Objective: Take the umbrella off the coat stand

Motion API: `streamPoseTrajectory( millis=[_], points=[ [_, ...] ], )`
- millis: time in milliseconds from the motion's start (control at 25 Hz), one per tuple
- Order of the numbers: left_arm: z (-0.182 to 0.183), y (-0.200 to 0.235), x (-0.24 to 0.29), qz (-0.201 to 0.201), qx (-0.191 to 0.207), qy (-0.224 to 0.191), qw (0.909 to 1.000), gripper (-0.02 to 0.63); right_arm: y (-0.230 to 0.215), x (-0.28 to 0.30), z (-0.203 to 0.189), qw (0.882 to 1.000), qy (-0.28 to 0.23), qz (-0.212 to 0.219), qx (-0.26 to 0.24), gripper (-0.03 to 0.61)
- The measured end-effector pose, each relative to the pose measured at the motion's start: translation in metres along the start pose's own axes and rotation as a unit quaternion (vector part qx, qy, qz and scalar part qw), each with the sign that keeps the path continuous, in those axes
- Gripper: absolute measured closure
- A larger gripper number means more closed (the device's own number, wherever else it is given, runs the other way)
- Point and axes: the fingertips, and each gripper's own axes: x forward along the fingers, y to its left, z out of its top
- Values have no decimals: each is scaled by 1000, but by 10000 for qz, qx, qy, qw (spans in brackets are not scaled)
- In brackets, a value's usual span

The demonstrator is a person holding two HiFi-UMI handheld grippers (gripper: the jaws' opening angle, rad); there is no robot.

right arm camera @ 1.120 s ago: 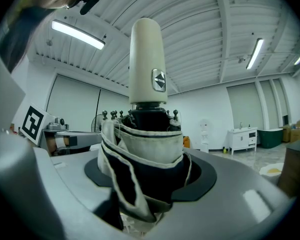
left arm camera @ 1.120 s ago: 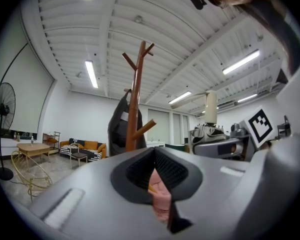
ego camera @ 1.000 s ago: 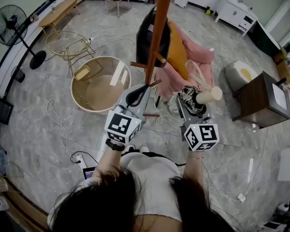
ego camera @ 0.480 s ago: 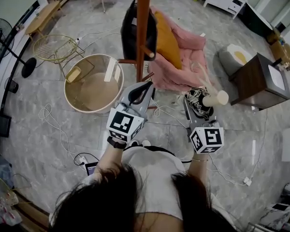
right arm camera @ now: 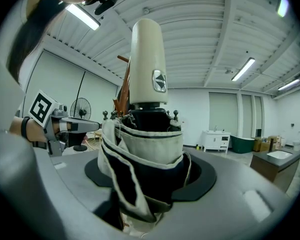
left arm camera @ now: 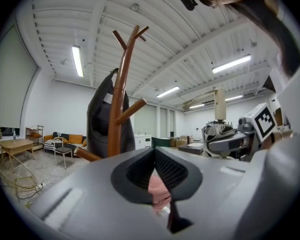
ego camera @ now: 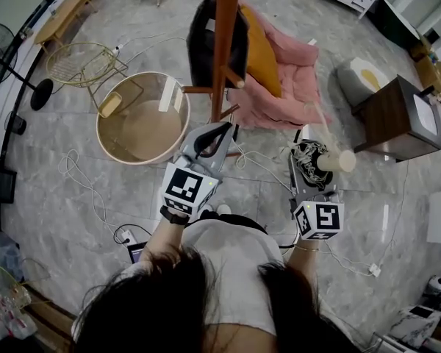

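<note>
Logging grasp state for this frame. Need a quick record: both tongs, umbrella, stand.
right tongs: shut on umbrella
left tongs: shut, nothing held
umbrella: folded, upright, handle up, apart from stand
stand: upright, black bag hanging on it
task state: umbrella is off the stand

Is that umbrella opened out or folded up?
Folded up. The umbrella has its cloth bunched in pleats round the shaft below the cream handle, rib tips gathered together.

Round glass table (ego camera: pixel 101 131), pink armchair (ego camera: pixel 294 59), dark wooden cabinet (ego camera: pixel 395 120)
</note>
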Motion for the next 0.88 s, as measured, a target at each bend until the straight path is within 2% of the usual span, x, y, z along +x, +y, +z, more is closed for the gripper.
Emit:
streamPoseTrajectory(
  millis=[400,880],
  points=[
    [-10,18,-7,184,-16,132,9997,555,6,11,-7,9998,30,142,129,304],
    [-10,15,-7,193,-34,98,9998,555,3,8,-7,9997,10,122,199,304]
  ],
)
